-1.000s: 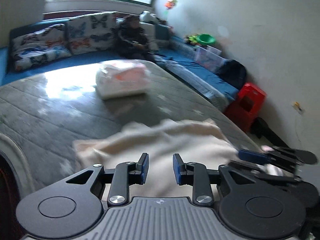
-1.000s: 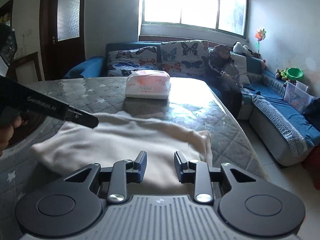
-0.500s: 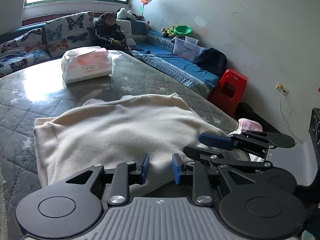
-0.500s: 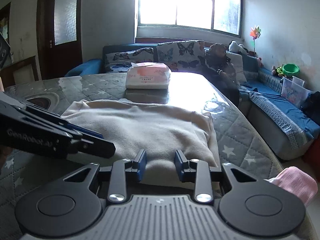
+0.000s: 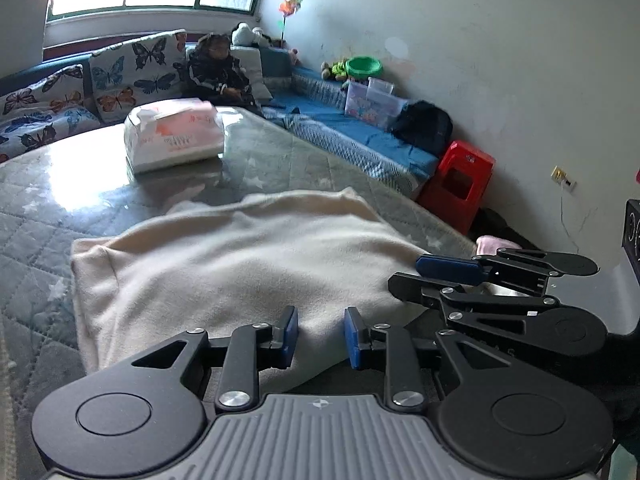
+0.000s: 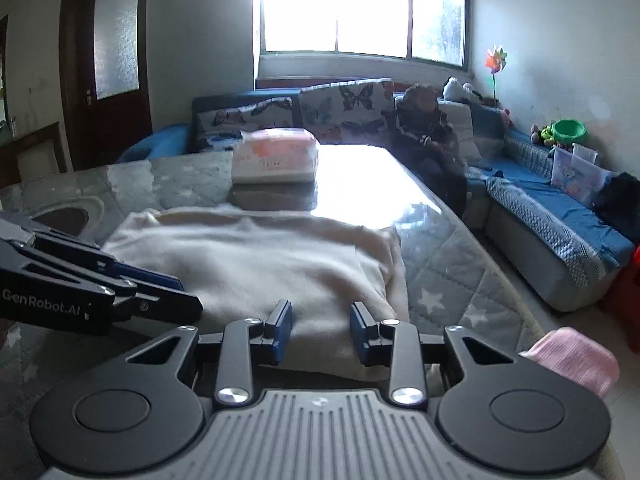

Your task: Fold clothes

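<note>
Grippers: left (image 5: 321, 336) and right (image 6: 320, 332) are held side by side, tilted down over the garment's near edge.
Jaws: narrowly parted, nothing clamped.
Garment (image 5: 240, 272): cream, lying folded on the table (image 5: 60, 208).
Hidden: near hem is cut off behind the fingers.

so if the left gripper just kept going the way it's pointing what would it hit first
Most likely the cream garment on the quilted table. The left gripper tilts downward with its open jaws right over the cloth's near edge, and nothing lies between. Exactly how close the fingertips are to the fabric is hard to judge here.
</note>
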The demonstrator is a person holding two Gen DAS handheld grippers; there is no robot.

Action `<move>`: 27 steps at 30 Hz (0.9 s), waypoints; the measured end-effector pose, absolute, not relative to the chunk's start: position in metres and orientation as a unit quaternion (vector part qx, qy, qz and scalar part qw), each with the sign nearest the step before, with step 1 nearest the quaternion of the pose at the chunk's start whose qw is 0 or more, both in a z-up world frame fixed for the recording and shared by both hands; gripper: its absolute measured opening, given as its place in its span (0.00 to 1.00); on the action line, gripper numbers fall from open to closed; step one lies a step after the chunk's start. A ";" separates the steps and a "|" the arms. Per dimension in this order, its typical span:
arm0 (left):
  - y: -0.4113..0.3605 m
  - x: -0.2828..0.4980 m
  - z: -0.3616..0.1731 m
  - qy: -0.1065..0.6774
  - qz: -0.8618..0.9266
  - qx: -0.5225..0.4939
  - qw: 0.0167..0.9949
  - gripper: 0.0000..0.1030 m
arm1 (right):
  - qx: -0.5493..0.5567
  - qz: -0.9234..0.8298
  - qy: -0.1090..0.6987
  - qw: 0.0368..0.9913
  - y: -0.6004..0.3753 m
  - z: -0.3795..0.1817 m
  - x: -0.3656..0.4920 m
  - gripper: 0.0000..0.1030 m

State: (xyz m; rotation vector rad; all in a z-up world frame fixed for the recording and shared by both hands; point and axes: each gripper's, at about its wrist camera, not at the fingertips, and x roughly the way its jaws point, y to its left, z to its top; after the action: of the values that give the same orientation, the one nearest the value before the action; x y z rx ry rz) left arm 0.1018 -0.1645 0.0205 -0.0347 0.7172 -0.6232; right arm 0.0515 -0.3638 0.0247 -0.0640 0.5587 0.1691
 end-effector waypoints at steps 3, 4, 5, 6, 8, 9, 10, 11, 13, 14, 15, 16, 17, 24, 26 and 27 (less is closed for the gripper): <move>-0.151 0.094 0.025 0.342 -0.290 -0.029 0.893 0.26 | -0.042 0.092 0.265 0.959 -0.355 0.030 0.049 0.31; -0.147 0.091 0.026 0.341 -0.287 -0.031 0.895 0.26 | -0.043 0.098 0.264 0.959 -0.351 0.030 0.049 0.31; -0.142 0.088 0.026 0.340 -0.282 -0.032 0.896 0.26 | -0.045 0.105 0.262 0.958 -0.346 0.030 0.049 0.31; -0.137 0.085 0.027 0.340 -0.277 -0.033 0.898 0.26 | -0.046 0.112 0.261 0.958 -0.342 0.030 0.049 0.31; -0.128 0.080 0.028 0.338 -0.267 -0.036 0.902 0.26 | -0.050 0.125 0.258 0.957 -0.332 0.029 0.051 0.31; -0.123 0.078 0.028 0.338 -0.263 -0.038 0.903 0.26 | -0.052 0.131 0.259 0.956 -0.328 0.028 0.051 0.31; -0.118 0.077 0.028 0.338 -0.258 -0.041 0.904 0.26 | -0.053 0.136 0.260 0.955 -0.324 0.026 0.051 0.31; -0.113 0.076 0.027 0.339 -0.253 -0.044 0.905 0.26 | -0.054 0.141 0.261 0.953 -0.319 0.024 0.051 0.31; -0.104 0.074 0.026 0.341 -0.242 -0.050 0.907 0.26 | -0.068 0.141 0.266 0.951 -0.313 0.018 0.052 0.31; -0.100 0.074 0.025 0.342 -0.237 -0.054 0.908 0.26 | -0.075 0.140 0.269 0.950 -0.310 0.015 0.052 0.31; -0.095 0.073 0.024 0.343 -0.231 -0.057 0.909 0.26 | -0.080 0.140 0.268 0.950 -0.308 0.016 0.051 0.31; -0.091 0.072 0.024 0.343 -0.227 -0.062 0.909 0.26 | -0.083 0.139 0.266 0.950 -0.307 0.017 0.051 0.31; -0.087 0.072 0.024 0.343 -0.225 -0.068 0.909 0.26 | -0.084 0.139 0.264 0.951 -0.306 0.019 0.049 0.31; -0.078 0.074 0.014 0.357 -0.212 -0.083 0.906 0.26 | -0.094 0.151 0.275 0.945 -0.298 0.018 0.047 0.36; -0.079 0.072 0.011 0.359 -0.210 -0.080 0.906 0.26 | -0.100 0.150 0.276 0.944 -0.296 0.016 0.047 0.36; -0.078 0.071 0.011 0.359 -0.210 -0.080 0.906 0.26 | -0.099 0.150 0.275 0.945 -0.296 0.018 0.046 0.37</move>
State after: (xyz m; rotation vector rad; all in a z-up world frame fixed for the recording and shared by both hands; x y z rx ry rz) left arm 0.0709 -0.0781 0.0112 -0.1652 0.7418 -0.4331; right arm 0.0459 -0.2957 0.0184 -0.2025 0.5600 0.3054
